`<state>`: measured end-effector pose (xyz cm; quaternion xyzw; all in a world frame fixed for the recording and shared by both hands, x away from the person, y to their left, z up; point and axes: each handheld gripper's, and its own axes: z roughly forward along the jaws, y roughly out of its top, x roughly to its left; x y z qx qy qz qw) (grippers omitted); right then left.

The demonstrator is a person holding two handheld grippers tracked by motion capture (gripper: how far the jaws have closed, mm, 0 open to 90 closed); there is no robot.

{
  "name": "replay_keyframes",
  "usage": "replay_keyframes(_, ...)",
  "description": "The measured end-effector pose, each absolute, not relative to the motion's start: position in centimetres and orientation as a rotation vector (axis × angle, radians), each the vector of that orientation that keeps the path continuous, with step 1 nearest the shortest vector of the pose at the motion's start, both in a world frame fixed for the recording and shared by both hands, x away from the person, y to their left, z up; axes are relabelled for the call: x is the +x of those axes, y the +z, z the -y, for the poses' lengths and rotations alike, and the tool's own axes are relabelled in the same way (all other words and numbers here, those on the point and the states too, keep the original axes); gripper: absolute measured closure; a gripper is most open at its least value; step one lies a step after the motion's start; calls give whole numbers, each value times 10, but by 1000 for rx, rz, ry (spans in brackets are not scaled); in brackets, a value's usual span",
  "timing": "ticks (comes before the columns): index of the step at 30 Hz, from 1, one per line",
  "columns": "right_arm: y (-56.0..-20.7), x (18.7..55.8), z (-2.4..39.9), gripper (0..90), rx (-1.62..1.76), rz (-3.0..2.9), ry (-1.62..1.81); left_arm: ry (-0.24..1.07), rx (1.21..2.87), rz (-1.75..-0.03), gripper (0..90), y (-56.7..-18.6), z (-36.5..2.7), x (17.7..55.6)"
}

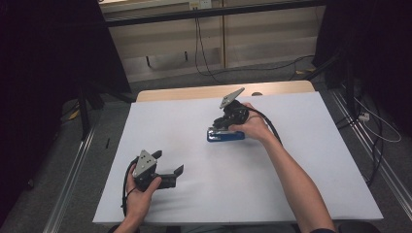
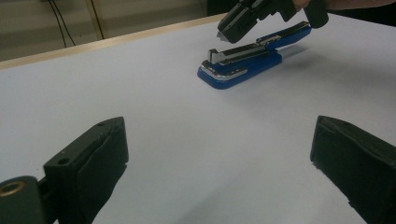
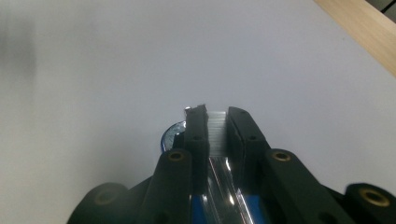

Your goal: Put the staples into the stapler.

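Note:
A blue stapler (image 1: 228,136) lies on the white table cover, right of centre, with its top arm swung up and its metal magazine (image 2: 236,52) bared. My right gripper (image 1: 218,126) points down at the stapler's front end; its jaws are shut on a pale ridged staple strip (image 3: 217,131), just above the shiny channel. From the left gripper view, the right gripper (image 2: 225,31) hovers over the magazine's front. My left gripper (image 1: 169,162) rests near the table's front left in a hand, open, with bare cover between its jaws. The stapler (image 2: 224,74) lies well ahead of it.
The white cover (image 1: 296,170) spreads wide around both hands. A strip of wooden tabletop (image 1: 194,92) shows at the far edge. Black cables (image 1: 374,126) run over the floor at the right, and metal rails flank the table.

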<state>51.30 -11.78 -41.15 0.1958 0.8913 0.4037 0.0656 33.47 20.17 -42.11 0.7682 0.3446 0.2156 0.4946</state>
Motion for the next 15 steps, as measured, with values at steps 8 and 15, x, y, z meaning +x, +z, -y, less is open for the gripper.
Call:
replay_keyframes(8,-412,515,118,793,530,-2709,1203,518,1862,-836,45,-421,-201,335)
replay_keyframes(15,-416,516,118,794,494,-2755,1193,519,1863,-840,45,-422,-201,335)
